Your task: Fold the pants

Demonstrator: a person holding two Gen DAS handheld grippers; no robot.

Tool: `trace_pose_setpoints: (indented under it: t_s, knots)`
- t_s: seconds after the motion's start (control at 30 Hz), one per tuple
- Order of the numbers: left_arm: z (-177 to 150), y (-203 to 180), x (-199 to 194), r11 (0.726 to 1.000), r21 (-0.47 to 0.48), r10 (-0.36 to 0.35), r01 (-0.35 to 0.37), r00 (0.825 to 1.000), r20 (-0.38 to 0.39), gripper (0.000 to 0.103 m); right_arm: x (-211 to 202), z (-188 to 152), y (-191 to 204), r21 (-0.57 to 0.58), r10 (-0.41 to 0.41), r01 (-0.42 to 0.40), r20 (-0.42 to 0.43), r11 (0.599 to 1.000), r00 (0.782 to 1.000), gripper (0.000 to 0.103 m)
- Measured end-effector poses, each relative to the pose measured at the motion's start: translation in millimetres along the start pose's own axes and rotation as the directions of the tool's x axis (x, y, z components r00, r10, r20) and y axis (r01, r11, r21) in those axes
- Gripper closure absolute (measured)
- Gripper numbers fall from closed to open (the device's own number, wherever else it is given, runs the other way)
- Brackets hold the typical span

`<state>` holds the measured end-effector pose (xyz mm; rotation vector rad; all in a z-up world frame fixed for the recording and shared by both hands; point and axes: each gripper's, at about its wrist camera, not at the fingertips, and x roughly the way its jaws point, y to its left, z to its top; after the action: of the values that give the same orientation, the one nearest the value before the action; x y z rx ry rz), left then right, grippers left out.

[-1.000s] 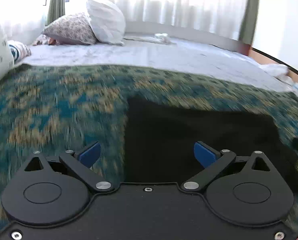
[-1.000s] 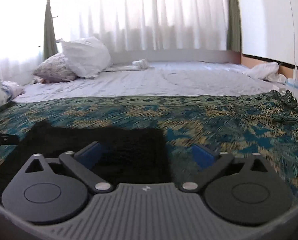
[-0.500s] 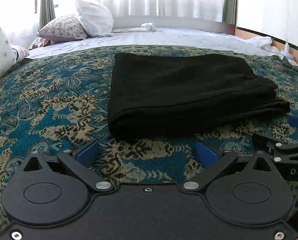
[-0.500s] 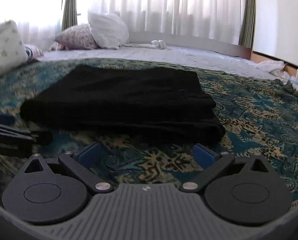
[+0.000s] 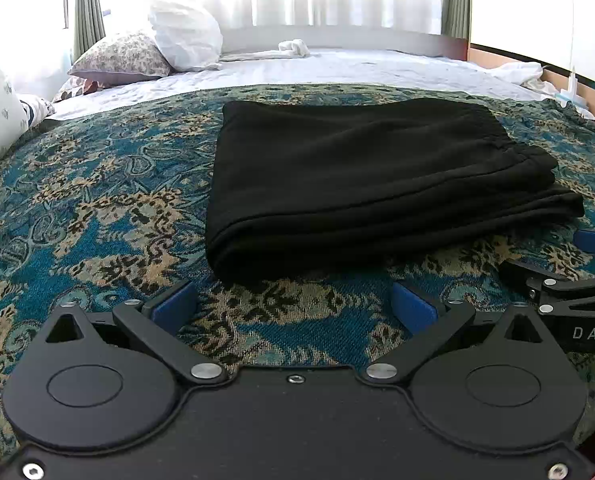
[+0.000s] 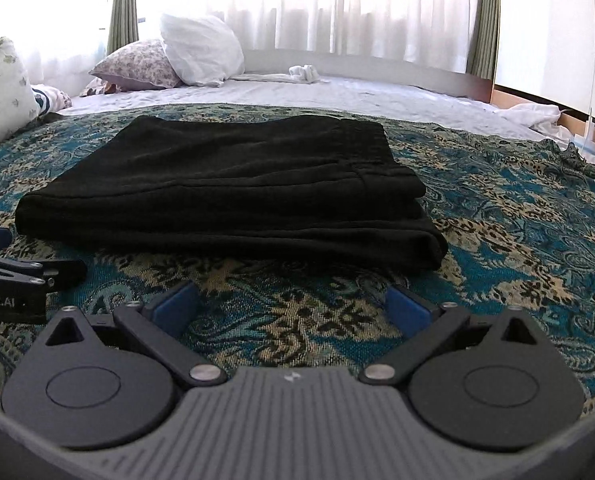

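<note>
Both grippers had drawn back from the black pants (image 5: pixel 361 184) since a second earlier, when the cloth filled the space just ahead of the fingers; half a second before this moment the view was already nearly the same, so the retreat had all but ended. The pants lay as a compact, layered rectangle on the teal patterned bedspread (image 5: pixel 97 208), stacked edges facing the cameras, with a band that looked like the waistband along the right-hand side. I judged the folding finished, or nearly so, with only a tidy-up possibly left.

Nothing sat between the fingers of the left gripper (image 5: pixel 295 308), whose blue pads stood wide apart, short of the near fold. The right gripper (image 6: pixel 293 308) was likewise spread and empty, close to the pants' front edge but not touching it.

Each tool showed at the edge of the other's view: the right one's body read "DAS" before the frame cut it off, and the left one's read "obot.AI", its start cropped. Beyond lay a white sheet (image 6: pixel 337 92), pillows (image 6: pixel 201 50) and bright curtains (image 6: pixel 377 4).
</note>
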<state>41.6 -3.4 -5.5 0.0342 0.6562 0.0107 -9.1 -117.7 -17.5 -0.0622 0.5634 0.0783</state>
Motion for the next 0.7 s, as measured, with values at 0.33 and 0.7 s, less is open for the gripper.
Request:
trace_pose_setpoints:
  t_s: [0.33, 0.7]
  knots:
    - [0.9, 1.2, 0.9, 1.0, -0.02, 0.003, -0.003, 1.0, -0.004, 0.0, -1.1, 0.5, -0.3, -0.002, 0.002, -0.002, 0.004, 1.0, 1.0, 0.0]
    - [0.5, 2.1, 1.5, 0.999, -0.032, 0.003, -0.003, 1.0, -0.003, 0.0, -1.8, 0.1, 0.0, -0.002, 0.003, -0.003, 0.006, 1.0, 1.0, 0.0]
